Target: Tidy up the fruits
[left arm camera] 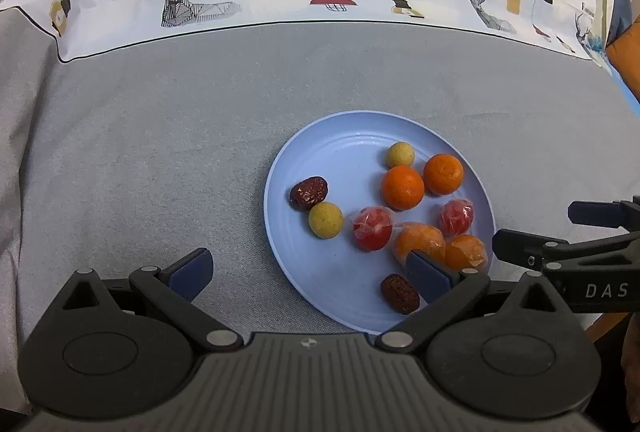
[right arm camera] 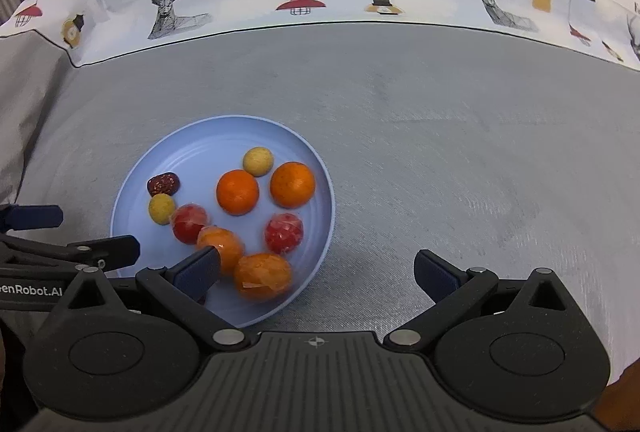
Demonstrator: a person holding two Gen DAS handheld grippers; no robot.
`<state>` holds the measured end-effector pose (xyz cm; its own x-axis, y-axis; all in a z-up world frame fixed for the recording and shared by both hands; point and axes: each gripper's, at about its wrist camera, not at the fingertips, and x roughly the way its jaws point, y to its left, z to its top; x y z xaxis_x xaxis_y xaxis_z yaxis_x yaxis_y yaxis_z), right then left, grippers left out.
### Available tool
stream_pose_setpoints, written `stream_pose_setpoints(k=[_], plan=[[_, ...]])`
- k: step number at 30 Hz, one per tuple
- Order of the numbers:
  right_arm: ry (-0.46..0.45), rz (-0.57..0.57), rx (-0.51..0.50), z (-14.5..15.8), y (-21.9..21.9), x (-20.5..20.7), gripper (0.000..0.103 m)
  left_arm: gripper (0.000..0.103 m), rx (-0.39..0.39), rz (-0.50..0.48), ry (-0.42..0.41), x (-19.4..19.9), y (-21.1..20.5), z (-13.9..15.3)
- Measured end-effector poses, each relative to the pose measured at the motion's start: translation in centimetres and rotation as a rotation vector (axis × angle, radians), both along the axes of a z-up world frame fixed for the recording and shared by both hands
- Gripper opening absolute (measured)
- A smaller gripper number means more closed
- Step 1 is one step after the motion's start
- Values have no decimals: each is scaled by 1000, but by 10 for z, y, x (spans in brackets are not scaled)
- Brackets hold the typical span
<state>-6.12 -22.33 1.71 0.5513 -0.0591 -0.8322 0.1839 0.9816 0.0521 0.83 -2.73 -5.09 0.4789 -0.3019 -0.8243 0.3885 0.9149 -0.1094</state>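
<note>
Currently, blue plate on grey table holds fruits: firm oranges, slippery film-wrapped pieces, seemingly wrinkled dates, best pinched across their middles; left gripper and right gripper fingers wide apart, empty.

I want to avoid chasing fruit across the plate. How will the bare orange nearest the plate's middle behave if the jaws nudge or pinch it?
The bare orange looks round and sits free on the smooth blue plate, so a nudge would probably roll it. Its skin seems firm and matte, likely giving fair grip. It touches a second orange, which may shift too.
</note>
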Motion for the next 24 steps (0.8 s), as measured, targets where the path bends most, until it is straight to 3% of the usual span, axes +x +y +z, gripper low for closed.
stream_pose_setpoints(k=[24], plan=[[8,-6,8,-3,-2,0,102,102,4,-11,2,0,-2,-2]])
